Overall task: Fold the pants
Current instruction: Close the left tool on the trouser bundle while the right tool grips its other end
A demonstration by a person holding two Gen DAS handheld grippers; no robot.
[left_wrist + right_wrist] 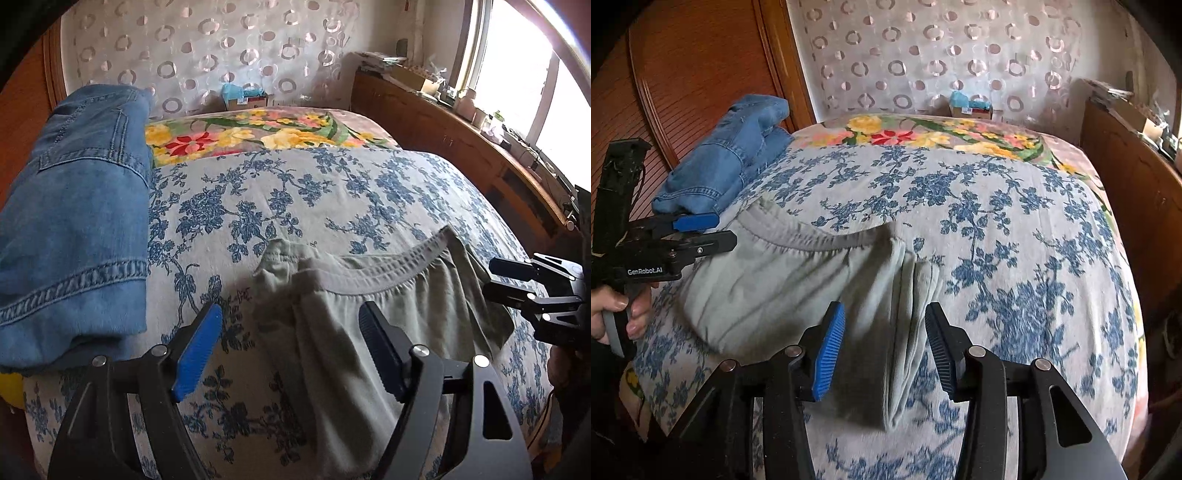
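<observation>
Bed (332, 192): fills both views, covered by a pale sheet printed with blue flowers; a blanket (236, 136) with yellow and red flowers lies across its far end
Wall (221, 48): behind the bed, hung with a sheer curtain patterned in rings
Wooden ledge (461, 136): runs along the bed's right side under a bright window, cluttered with small things too small to tell
Jeans (74, 221): folded blue denim stack at the bed's left edge, beside a wooden panel, apart from the pale pants
Pants (369, 332): pale grey-green, lying on the sheet near the front of the bed, elastic waistband curving across the far side, fabric rumpled and partly doubled over at the right
Left gripper (291, 339): jaws stand wide above the pants' left part, pads not pressing the cloth
Right gripper (884, 343): jaws parted more narrowly over the pants' folded right edge, nothing clamped between them
Hand (613, 314): grips the left gripper's handle at the right view's left edge
</observation>
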